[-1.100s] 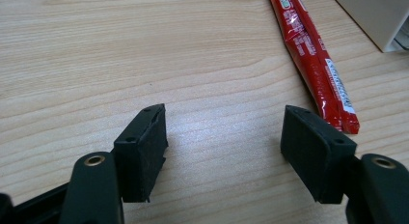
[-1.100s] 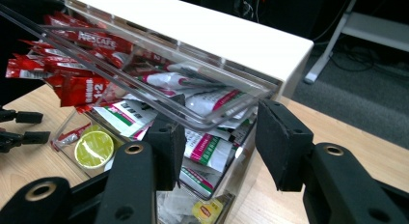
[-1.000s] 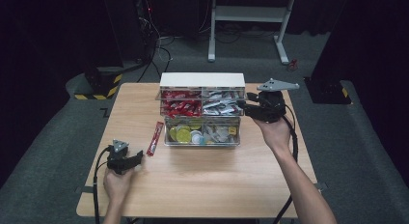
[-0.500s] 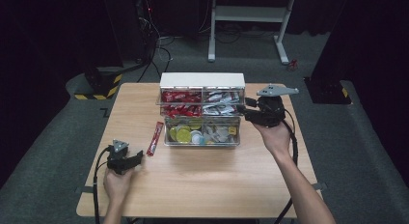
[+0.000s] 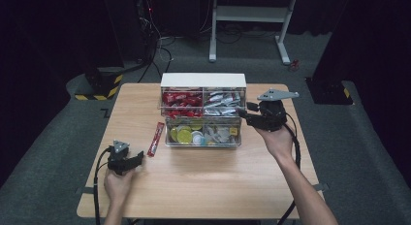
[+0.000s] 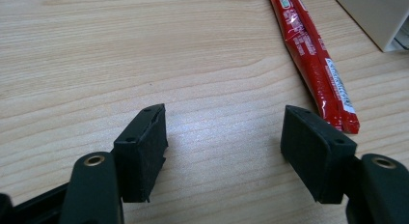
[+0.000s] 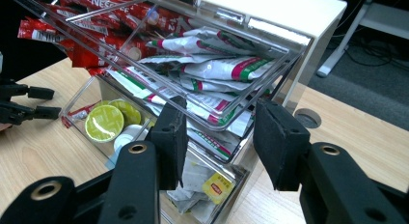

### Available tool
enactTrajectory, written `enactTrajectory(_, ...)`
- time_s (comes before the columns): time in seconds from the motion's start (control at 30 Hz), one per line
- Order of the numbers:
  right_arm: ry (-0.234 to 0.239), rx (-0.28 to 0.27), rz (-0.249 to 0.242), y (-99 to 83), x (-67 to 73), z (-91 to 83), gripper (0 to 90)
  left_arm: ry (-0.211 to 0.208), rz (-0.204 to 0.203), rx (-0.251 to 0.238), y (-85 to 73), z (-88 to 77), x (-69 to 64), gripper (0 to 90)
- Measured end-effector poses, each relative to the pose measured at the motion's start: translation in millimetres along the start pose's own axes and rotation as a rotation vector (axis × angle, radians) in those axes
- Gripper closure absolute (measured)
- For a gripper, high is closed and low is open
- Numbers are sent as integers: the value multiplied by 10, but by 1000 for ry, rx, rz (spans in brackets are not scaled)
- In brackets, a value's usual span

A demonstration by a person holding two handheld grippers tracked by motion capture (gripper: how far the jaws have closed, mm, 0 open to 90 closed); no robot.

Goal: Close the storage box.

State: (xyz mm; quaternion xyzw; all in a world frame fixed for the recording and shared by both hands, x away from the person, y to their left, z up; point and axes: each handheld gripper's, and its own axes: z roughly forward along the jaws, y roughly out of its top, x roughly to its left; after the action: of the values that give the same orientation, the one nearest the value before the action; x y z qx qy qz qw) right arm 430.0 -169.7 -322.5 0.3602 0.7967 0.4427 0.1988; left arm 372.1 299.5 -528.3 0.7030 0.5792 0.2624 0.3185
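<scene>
A white drawer organiser (image 5: 203,80) stands mid-table with clear drawers pulled out. Its upper drawers hold red sachets (image 5: 181,99) and white-green sachets (image 7: 212,64). Yellow-green capsules (image 7: 103,122) and tea bags lie in the lower drawer (image 5: 203,142). My right gripper (image 7: 219,122) is open, its jaws straddling the front corner of the upper right drawer. It sits at the organiser's right side (image 5: 244,114). A red stick sachet (image 6: 313,69) lies on the wood left of the organiser (image 5: 155,138). My left gripper (image 6: 224,137) rests open and empty just short of it (image 5: 137,158).
The wooden table (image 5: 203,186) has bare room in front of the organiser and along its left half. A round cable hole (image 7: 307,119) lies in the tabletop right of the organiser. Behind the table are a white stand (image 5: 252,14) and cables on the dark floor.
My right gripper has dropped a little and edged in toward the front of the upper right drawer. The left gripper and the red stick sachet stay put.
</scene>
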Motion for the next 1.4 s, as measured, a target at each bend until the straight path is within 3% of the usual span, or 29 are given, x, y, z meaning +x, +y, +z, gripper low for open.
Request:
enactTrajectory(0.53,12,17,12,-121,-22,74,541,0,0,0,0,0,-1,334)
enactTrajectory(1.4,-8,-36,57,-365,-171,-157,547,1,-1,0,0,0,-2,334)
